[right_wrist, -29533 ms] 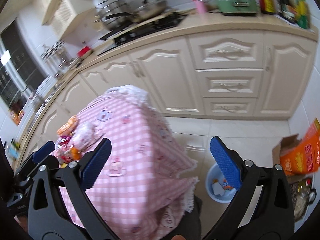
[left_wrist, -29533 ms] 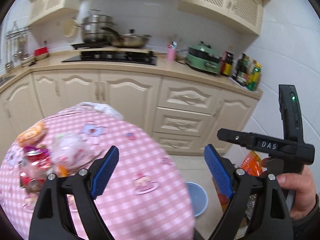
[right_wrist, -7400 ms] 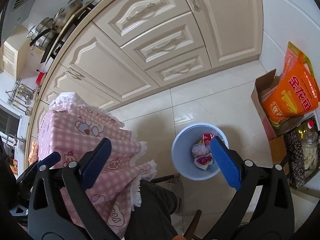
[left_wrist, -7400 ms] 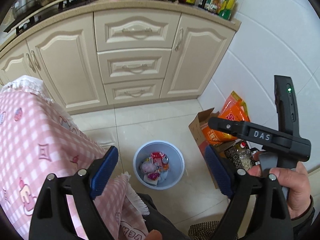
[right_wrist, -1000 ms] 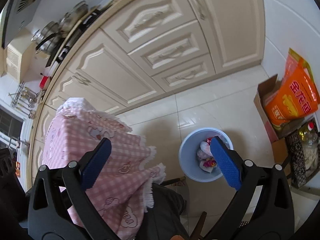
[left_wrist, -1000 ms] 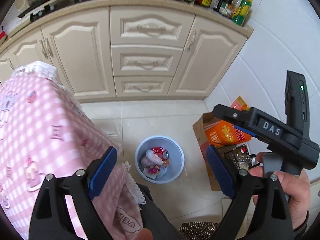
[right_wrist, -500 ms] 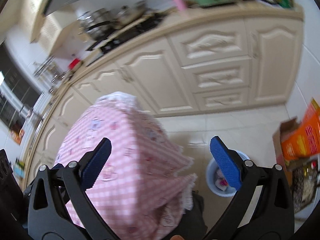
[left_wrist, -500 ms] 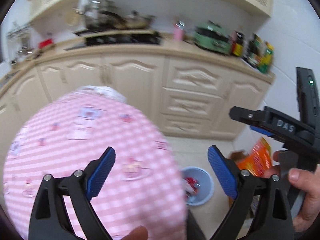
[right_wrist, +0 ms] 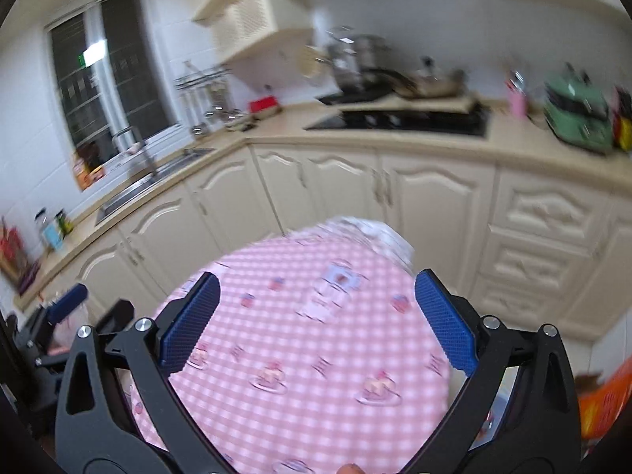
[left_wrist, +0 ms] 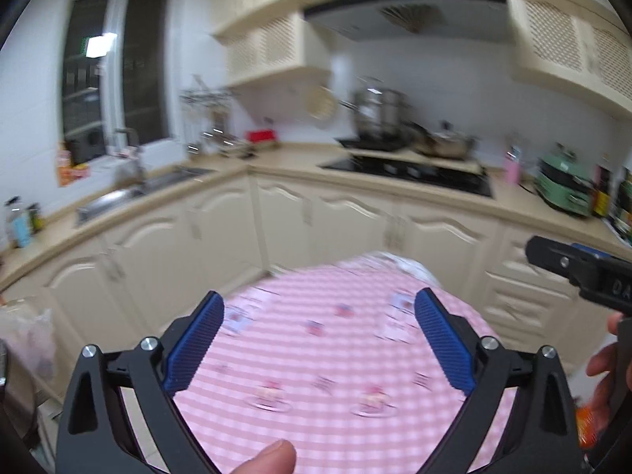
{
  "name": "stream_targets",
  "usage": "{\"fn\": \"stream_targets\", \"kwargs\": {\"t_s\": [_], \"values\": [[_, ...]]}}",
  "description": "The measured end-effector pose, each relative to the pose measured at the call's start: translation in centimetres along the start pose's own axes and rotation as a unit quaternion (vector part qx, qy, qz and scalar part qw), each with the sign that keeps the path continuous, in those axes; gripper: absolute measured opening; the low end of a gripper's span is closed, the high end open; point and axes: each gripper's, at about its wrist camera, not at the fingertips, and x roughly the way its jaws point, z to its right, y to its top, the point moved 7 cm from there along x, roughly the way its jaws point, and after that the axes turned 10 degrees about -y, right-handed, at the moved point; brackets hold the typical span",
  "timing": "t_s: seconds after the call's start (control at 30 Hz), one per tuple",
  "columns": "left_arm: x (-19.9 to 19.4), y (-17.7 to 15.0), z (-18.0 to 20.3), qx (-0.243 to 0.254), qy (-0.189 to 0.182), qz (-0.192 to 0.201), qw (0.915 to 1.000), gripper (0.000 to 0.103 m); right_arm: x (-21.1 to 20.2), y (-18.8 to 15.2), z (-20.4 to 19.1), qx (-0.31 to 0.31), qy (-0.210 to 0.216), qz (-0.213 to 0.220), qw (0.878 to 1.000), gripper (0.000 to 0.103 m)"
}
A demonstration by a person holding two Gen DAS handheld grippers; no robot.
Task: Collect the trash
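My left gripper (left_wrist: 319, 341) is open and empty, held above the table with the pink checked cloth (left_wrist: 339, 359). My right gripper (right_wrist: 316, 322) is open and empty above the same table (right_wrist: 308, 359). No trash shows on the cloth in either view. The right gripper's body (left_wrist: 584, 272) shows at the right edge of the left wrist view. The left gripper (right_wrist: 67, 304) shows at the left edge of the right wrist view. A sliver of the blue bin (right_wrist: 503, 407) shows behind my right finger. Both views are blurred.
Cream kitchen cabinets (left_wrist: 355, 229) run behind the table in an L. A sink (left_wrist: 130, 193) is on the left, a black hob (left_wrist: 410, 170) with pots at the back, a green cooker (left_wrist: 565, 187) at right. An orange bag (right_wrist: 604, 403) lies low right.
Both grippers have swung up from looking down at the blue bin on the floor to looking level across the table and kitchen. Both stay open and empty.
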Motion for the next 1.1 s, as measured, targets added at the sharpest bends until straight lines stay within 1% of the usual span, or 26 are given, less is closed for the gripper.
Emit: {"fn": "stream_targets", "kwargs": {"t_s": [0.1, 0.2, 0.3, 0.4, 0.5, 0.63, 0.73, 0.83, 1.1], "values": [[-1.9, 1.5, -3.2, -0.008, 0.038, 0.019, 0.9991, 0.096, -0.8, 1.3, -3.2, -0.032, 0.003, 0.027, 0.999, 0.097], [-3.6, 2.7, -5.7, -0.019, 0.064, 0.037, 0.9971, 0.096, -1.7, 2.5, -6.1, -0.057, 0.013, 0.049, 0.997, 0.097], [-5.2, 4.1, -7.3, -0.028, 0.075, 0.055, 0.9953, 0.097, -2.9, 3.7, -8.5, -0.075, 0.019, 0.075, 0.994, 0.097], [-6.7, 5.1, -8.0, -0.028, 0.083, 0.074, 0.9934, 0.097, -3.7, 4.6, -9.7, -0.08, 0.022, 0.094, 0.992, 0.097], [-8.0, 5.9, -8.4, -0.026, 0.089, 0.09, 0.9916, 0.097, -4.1, 5.0, -10.4, -0.081, 0.015, 0.105, 0.991, 0.097], [-9.2, 6.5, -8.2, -0.023, 0.089, 0.1, 0.9907, 0.097, -4.5, 5.3, -10.9, -0.072, 0.011, 0.108, 0.991, 0.097], [-9.6, 7.0, -8.4, -0.022, 0.092, 0.105, 0.9899, 0.097, -4.6, 5.3, -10.8, -0.068, 0.008, 0.108, 0.992, 0.097], [-10.0, 7.3, -8.3, -0.027, 0.087, 0.109, 0.9899, 0.097, -4.5, 5.4, -10.7, -0.066, 0.007, 0.107, 0.992, 0.097], [-10.0, 7.7, -8.4, -0.033, 0.088, 0.114, 0.9891, 0.097, -4.4, 5.6, -10.9, -0.068, 0.01, 0.11, 0.992, 0.097]]}}
